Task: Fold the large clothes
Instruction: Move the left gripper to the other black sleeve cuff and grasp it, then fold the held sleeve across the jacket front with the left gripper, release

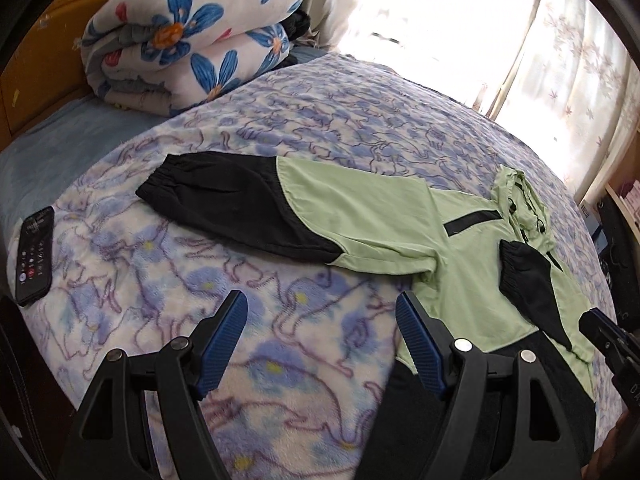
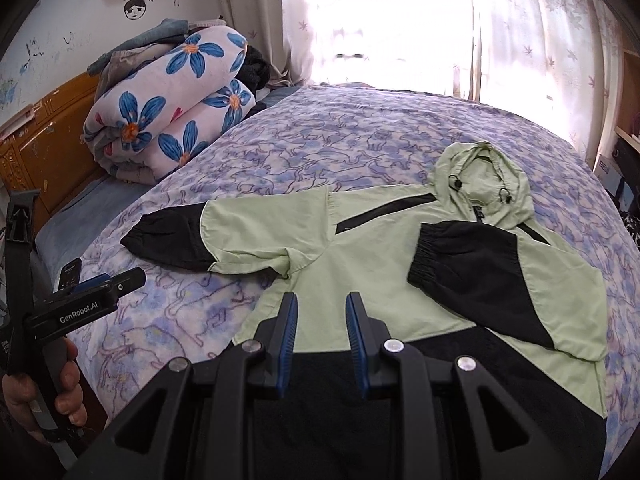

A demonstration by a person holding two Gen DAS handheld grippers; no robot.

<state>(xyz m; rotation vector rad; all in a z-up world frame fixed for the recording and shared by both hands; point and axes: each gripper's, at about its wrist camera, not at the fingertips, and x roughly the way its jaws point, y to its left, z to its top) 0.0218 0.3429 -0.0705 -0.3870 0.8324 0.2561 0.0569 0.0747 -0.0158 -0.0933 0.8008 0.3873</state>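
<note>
A green-and-black hooded jacket (image 2: 384,264) lies flat on the bed (image 2: 320,136), one sleeve (image 2: 208,236) outstretched leftward, apparently nearer the wide-open left hand-held gripper (image 1: 320,340); the narrowly parted, empty right hand-held gripper (image 2: 322,340) hovers over its hem.

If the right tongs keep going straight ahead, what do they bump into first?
Probably the green and black jacket. The right tongs are open, hold nothing and point down at its light green middle, just past the black hem. Nothing seems to lie between, though depth is hard to judge.
</note>
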